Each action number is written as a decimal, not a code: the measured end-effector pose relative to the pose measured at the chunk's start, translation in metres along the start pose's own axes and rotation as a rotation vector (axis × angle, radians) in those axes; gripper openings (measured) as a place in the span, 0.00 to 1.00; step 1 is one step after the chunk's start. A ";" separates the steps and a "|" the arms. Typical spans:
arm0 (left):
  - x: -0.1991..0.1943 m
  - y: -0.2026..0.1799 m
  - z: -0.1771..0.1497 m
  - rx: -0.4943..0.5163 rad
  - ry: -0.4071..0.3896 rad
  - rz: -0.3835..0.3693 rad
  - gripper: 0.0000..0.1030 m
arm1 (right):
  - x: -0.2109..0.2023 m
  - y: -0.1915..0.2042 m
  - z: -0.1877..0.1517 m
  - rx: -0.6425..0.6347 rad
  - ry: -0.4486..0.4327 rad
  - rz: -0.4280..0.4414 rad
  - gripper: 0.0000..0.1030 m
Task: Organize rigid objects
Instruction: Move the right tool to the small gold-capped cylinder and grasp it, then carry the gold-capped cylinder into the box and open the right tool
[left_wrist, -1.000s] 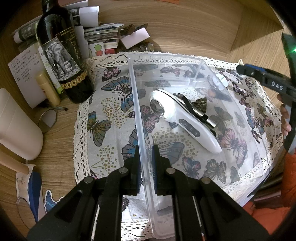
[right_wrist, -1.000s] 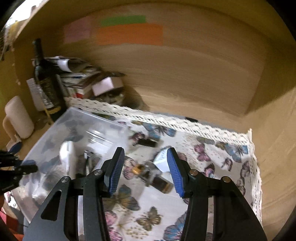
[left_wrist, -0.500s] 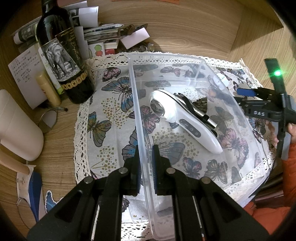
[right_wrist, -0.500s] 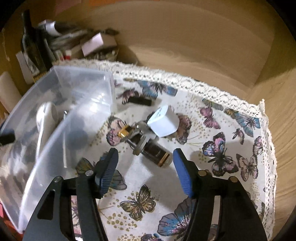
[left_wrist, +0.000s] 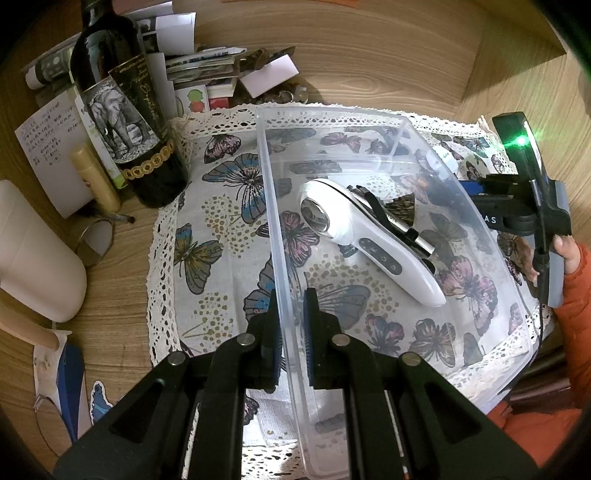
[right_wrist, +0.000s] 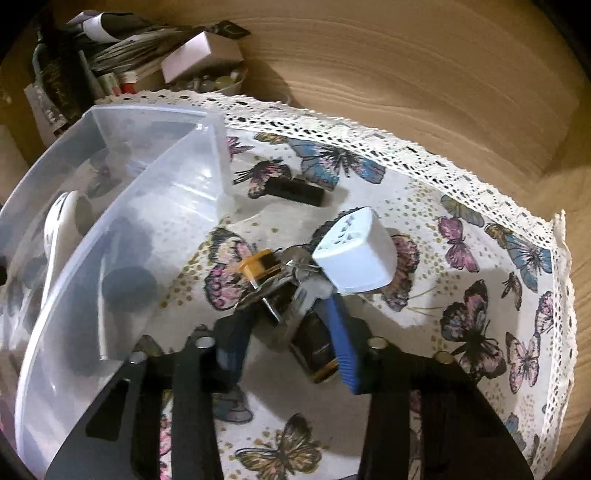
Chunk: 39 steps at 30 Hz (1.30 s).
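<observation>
Left wrist view: left gripper (left_wrist: 292, 325) clenched on near wall of clear bin (left_wrist: 461, 192), low centre of frame. White handheld device (left_wrist: 369, 243) and dark tool (left_wrist: 391, 218) lie inside bin, mid frame. Wine bottle (left_wrist: 122, 110) upper left, off butterfly cloth (left_wrist: 207, 229).

Right wrist view: right gripper (right_wrist: 284, 332) spread wide, fingers straddling cluttered pile at centre: dark cylinder (right_wrist: 314, 354), keys (right_wrist: 299, 266), white adapter (right_wrist: 354, 254). Bin at left. Cylinder likely stiff, smooth, may roll; grip across its body. Keys loose, may dangle.
</observation>
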<state>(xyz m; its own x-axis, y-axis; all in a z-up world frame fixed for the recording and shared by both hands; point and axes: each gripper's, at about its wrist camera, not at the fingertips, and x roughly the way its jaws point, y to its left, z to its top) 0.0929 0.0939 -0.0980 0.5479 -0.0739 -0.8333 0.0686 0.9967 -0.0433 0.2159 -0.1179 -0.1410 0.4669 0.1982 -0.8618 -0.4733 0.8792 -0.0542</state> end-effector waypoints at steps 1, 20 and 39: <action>0.000 0.000 0.000 0.000 0.000 0.000 0.08 | -0.001 0.001 -0.001 0.002 0.000 0.008 0.25; 0.000 0.000 0.000 0.003 -0.001 0.003 0.08 | -0.080 0.019 -0.029 -0.001 -0.162 0.056 0.10; 0.000 0.002 0.001 -0.002 -0.003 -0.007 0.08 | -0.104 0.069 0.015 -0.093 -0.317 0.107 0.10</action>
<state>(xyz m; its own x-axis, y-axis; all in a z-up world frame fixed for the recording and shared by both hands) 0.0936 0.0958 -0.0979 0.5504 -0.0807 -0.8310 0.0709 0.9962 -0.0498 0.1459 -0.0714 -0.0477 0.6130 0.4244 -0.6664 -0.5914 0.8058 -0.0308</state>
